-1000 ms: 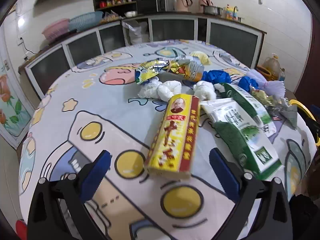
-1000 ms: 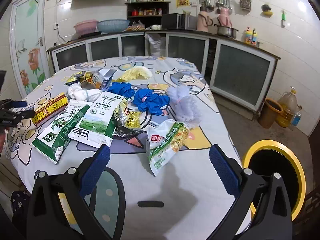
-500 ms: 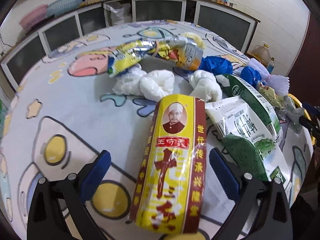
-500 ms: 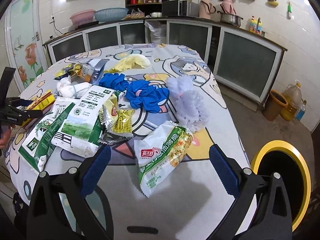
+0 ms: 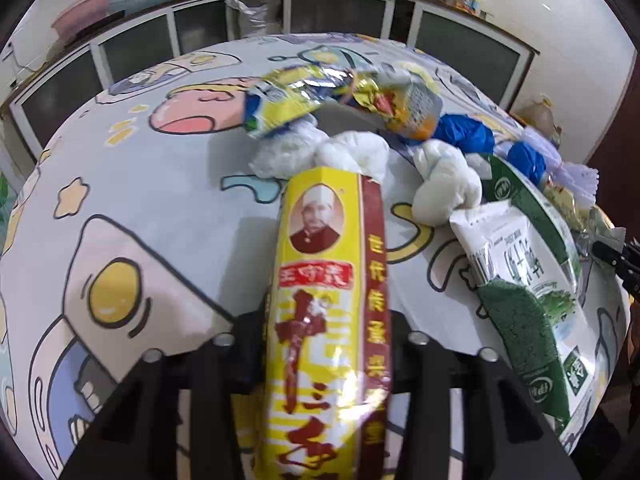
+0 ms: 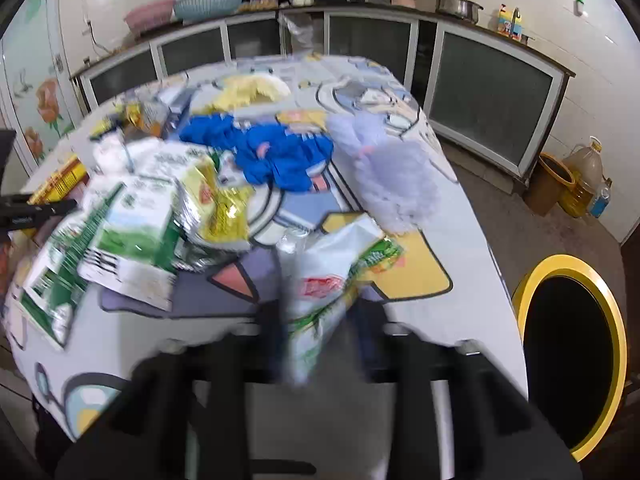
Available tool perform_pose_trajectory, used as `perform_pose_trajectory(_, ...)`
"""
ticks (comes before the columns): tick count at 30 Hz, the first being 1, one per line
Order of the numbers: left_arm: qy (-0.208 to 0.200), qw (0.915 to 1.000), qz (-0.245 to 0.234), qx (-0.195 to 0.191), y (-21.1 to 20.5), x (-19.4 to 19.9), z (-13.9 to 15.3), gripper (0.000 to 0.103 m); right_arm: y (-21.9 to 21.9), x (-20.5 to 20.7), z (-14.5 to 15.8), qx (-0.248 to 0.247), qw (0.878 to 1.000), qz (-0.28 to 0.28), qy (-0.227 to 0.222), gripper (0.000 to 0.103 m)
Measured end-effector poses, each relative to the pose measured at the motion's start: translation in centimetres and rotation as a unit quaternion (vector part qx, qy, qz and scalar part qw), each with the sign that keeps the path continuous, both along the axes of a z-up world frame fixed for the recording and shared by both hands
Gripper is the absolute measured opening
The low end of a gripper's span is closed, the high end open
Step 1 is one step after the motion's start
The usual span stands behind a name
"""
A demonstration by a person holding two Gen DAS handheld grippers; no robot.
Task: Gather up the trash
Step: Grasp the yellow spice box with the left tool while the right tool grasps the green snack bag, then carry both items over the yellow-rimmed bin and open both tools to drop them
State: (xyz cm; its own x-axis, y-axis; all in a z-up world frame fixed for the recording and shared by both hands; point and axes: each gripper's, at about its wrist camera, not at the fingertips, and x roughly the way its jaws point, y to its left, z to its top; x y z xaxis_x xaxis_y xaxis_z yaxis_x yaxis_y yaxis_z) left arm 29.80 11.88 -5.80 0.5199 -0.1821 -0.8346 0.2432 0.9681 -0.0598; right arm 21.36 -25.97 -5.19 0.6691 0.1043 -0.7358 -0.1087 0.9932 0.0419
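A long yellow and red box (image 5: 328,264) with a portrait on it lies on the cartoon-print tablecloth (image 5: 140,184). My left gripper (image 5: 326,320) has its jaws closing on the box's near end, and the pads press on both sides. In the right wrist view, which is blurred, a white and green snack bag (image 6: 340,268) is pinched and crumpled between the closing jaws of my right gripper (image 6: 320,320) near the table's front edge. The left gripper (image 6: 36,210) also shows at the far left of that view.
Green and white bags (image 5: 524,280), white wads (image 5: 348,152), foil wrappers (image 5: 340,96), blue bags (image 6: 272,152) and a lilac bag (image 6: 392,176) lie on the table. A yellow-rimmed bin (image 6: 568,344) stands on the floor to the right. Kitchen cabinets run behind.
Both grippers moved forward and down over their items, then went from wide open to closed. The left one now grips the box and the right one the snack bag, which has crumpled.
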Motion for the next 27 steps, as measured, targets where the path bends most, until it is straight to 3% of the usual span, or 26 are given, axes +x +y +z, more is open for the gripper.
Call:
perform_pose_trajectory(8,-0.044,0.9983,0.03,-0.024,2.5,-3.5,4.3,0.036,-1.2,-2.7,4.2,0.056,0.998,0.014,-0.037,0.018)
perform_pose_trajectory(16,-0.081,0.9957,0.021,-0.038,1.6,-7.0,8.1,0.036,-3.9,-5.9,6.6,0.104,0.993,0.009,-0.052,0.018)
perform_pose_trajectory(21,-0.093,0.9945,-0.005,-0.049,-1.0,-8.5,9.0,0.036,-5.7,-7.8,7.1,0.107,0.992,-0.009,-0.066,0.018)
perform_pose_trajectory(27,-0.096,0.9901,-0.08,-0.064,-8.1,-9.5,9.8,0.036,-9.5,-9.4,6.8,0.106,0.99,-0.052,-0.073,0.018)
